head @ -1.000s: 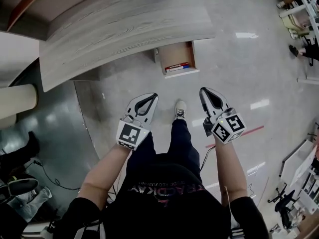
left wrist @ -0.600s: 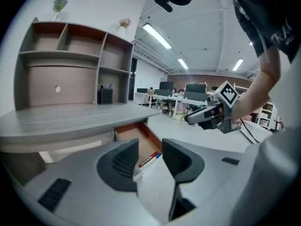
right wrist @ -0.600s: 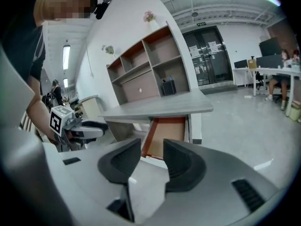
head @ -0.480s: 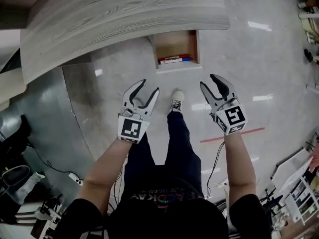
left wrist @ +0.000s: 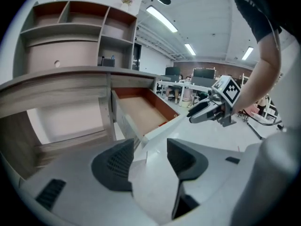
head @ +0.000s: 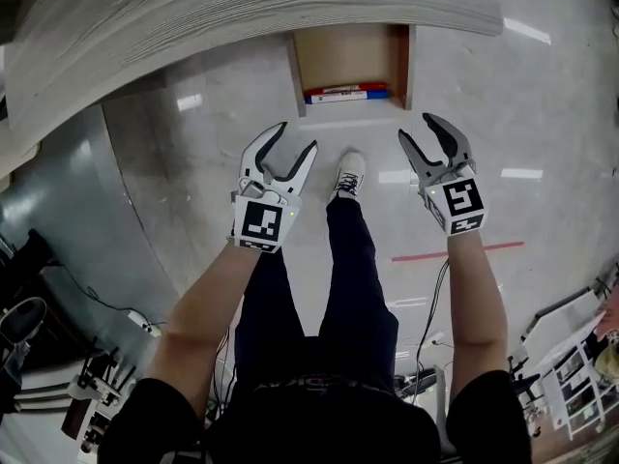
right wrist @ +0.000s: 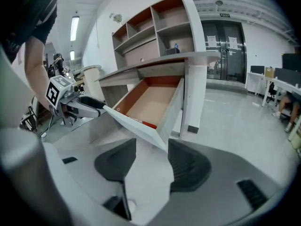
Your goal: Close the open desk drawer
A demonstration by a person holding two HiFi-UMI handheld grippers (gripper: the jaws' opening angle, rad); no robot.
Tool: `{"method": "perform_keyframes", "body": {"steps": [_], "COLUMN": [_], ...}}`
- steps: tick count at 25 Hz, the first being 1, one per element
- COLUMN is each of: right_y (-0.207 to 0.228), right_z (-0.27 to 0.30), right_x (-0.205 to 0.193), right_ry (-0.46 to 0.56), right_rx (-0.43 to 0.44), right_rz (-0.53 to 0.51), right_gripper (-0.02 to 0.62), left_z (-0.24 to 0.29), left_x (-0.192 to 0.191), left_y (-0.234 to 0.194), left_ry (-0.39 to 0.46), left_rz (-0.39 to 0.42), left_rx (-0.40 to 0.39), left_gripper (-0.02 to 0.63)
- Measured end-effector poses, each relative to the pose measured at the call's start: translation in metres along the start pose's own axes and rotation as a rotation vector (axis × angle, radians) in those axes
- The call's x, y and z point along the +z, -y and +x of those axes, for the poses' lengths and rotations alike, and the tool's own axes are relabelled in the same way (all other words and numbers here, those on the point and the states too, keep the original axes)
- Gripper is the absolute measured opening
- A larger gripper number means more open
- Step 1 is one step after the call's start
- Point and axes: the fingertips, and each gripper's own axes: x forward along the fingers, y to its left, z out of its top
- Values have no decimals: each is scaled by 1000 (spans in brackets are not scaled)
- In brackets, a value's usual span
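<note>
A person stood over the open desk drawer [head: 350, 61], a tan-bottomed box with reddish-brown sides and a white front, pulled out from under the curved grey wood-grain desk top [head: 242, 13]. Two slim markers [head: 348, 94], one red and one blue, lay side by side against the inside of the drawer's front. In the head view, the left gripper [head: 295, 138], white with dark pads and a black-and-white marker cube, was held below and to the left of the drawer front. The right gripper [head: 417, 127] was held near the front's right corner. Both tools were unclenched, their jaws having just been spreading wide, and gripped nothing. In each gripper view a corner of the white drawer front showed in line with the gap, clear of both pads. A white sneaker [head: 350, 172] rested on the glossy pale floor [head: 193, 182] between the grippers, and a red line [head: 455, 251] crossed the floor by the right forearm.
</note>
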Motion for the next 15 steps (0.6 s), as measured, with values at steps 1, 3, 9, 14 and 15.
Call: {"method": "perform_keyframes", "body": {"steps": [1, 3, 9, 14, 15], "right_y": [2, 5, 12, 16, 18], "right_z": [5, 14, 38, 53, 55], "right_x": [-4, -10, -12, -16, -15], "right_ry": [-7, -22, -25, -12, -6], "right_rx": [4, 9, 21, 14, 9], "right_rz": [-14, -42, -82, -85, -76], "right_gripper": [215, 215, 215, 214, 213], "left_z": [5, 14, 35, 45, 46], "left_x": [-4, -11, -24, -29, -29], "left_y": [0, 1, -7, -12, -12], "left_ry": [-4, -9, -11, 0, 2], "left_rz": [8, 28, 60, 36, 34], "left_rx": [-2, -8, -3, 17, 17], "left_gripper": [216, 216, 216, 216, 216]}}
